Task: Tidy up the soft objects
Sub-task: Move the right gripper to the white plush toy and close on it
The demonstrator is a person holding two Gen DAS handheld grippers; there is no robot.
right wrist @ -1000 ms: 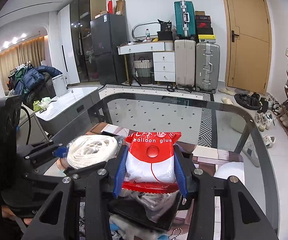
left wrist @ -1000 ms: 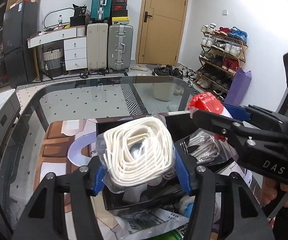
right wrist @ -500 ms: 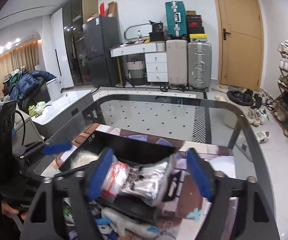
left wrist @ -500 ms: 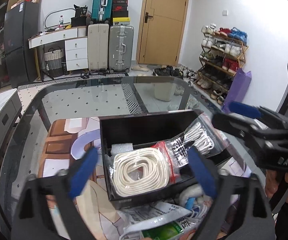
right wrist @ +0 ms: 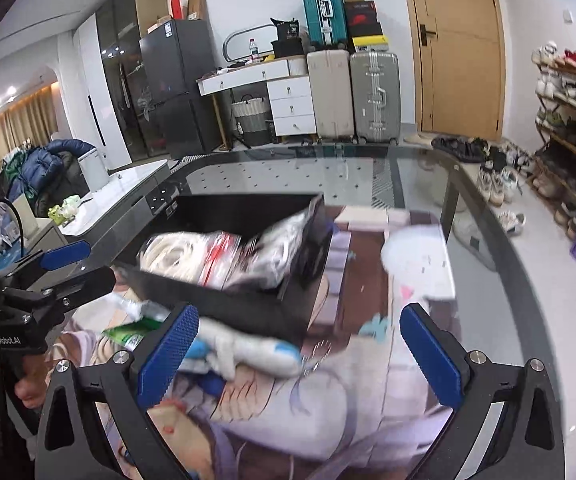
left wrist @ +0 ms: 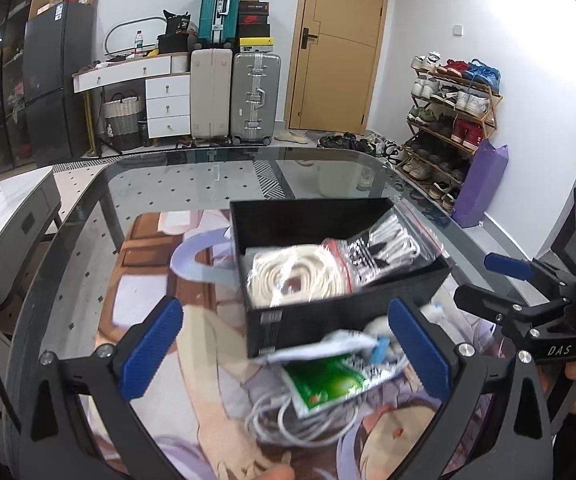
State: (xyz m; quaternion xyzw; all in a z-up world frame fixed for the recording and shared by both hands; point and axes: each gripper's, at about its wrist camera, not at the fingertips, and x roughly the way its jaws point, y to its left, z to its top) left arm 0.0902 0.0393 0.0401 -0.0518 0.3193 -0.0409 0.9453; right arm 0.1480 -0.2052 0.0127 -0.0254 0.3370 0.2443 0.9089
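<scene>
A black box [left wrist: 339,312] stands on the printed mat and also shows in the right wrist view [right wrist: 248,308]. In it lie a bagged white rope coil [left wrist: 295,276], a red-topped bag [right wrist: 220,252] and a bag of white cord [left wrist: 387,240]. In front of the box lie a green packet [left wrist: 327,380], a white cable [left wrist: 299,424] and a white-and-blue soft item [right wrist: 248,350]. My left gripper [left wrist: 284,352] is open and empty, above these loose items. My right gripper [right wrist: 299,354] is open and empty, near the box's front corner.
The printed mat [left wrist: 148,300] covers the near part of a glass table [left wrist: 192,184]. A white cabinet [left wrist: 4,216] stands left of the table. Suitcases [left wrist: 236,96], a door and a shoe rack [left wrist: 451,120] are far behind.
Both grippers opened, dropping the rope coil and the red balloon-glue bag into the black box. Both then pulled back toward me and lowered over the loose items.
</scene>
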